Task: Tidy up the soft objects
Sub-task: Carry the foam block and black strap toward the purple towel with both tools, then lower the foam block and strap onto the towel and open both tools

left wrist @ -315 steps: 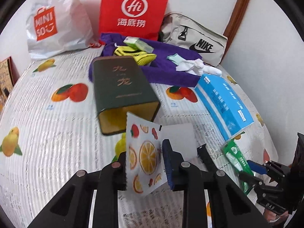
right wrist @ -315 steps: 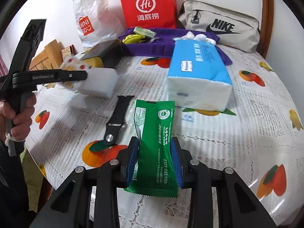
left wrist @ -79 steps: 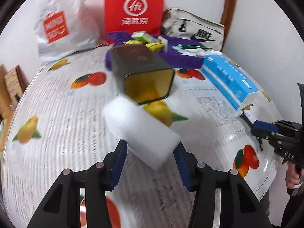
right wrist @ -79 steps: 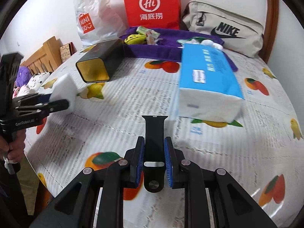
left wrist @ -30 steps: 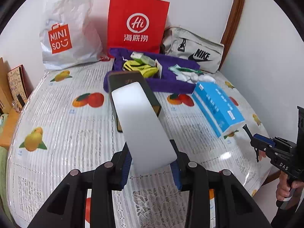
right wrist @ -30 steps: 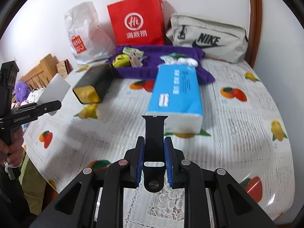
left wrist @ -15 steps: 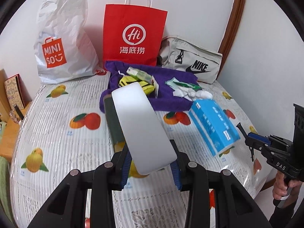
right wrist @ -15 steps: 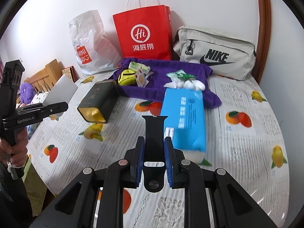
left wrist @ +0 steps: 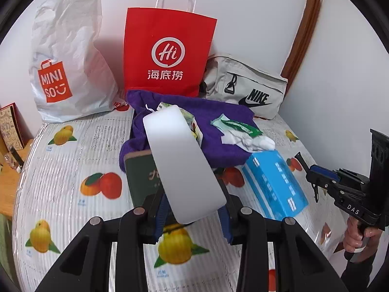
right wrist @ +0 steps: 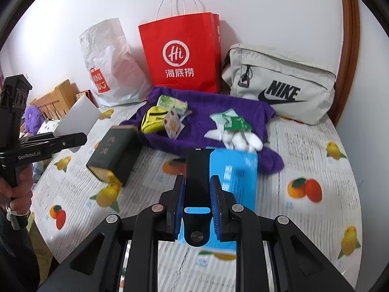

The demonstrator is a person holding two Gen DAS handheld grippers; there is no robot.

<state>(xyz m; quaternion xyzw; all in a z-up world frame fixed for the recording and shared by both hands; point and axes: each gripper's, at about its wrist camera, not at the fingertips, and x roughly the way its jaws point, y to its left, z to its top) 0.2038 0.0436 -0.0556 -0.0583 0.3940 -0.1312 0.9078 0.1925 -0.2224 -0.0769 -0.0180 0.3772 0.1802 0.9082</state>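
Left wrist view showed the left gripper (left wrist: 192, 215) with jaws squeezing a white sponge (left wrist: 182, 163), raised toward the purple cloth (left wrist: 218, 121) where soft things sat. The right gripper (right wrist: 197, 210) pinched a black strap (right wrist: 197, 170), likely headed there too.

Your table (right wrist: 304, 219), covered in a fruit-print cloth, carries a purple towel (right wrist: 201, 126) toward its far edge. A dark green box (right wrist: 114, 157) lies on its side toward the left edge, and a blue tissue pack (right wrist: 239, 172) sits mid-table. Three bags stand along the far edge: white (right wrist: 109, 68), red (right wrist: 181, 53) and grey (right wrist: 279, 82).
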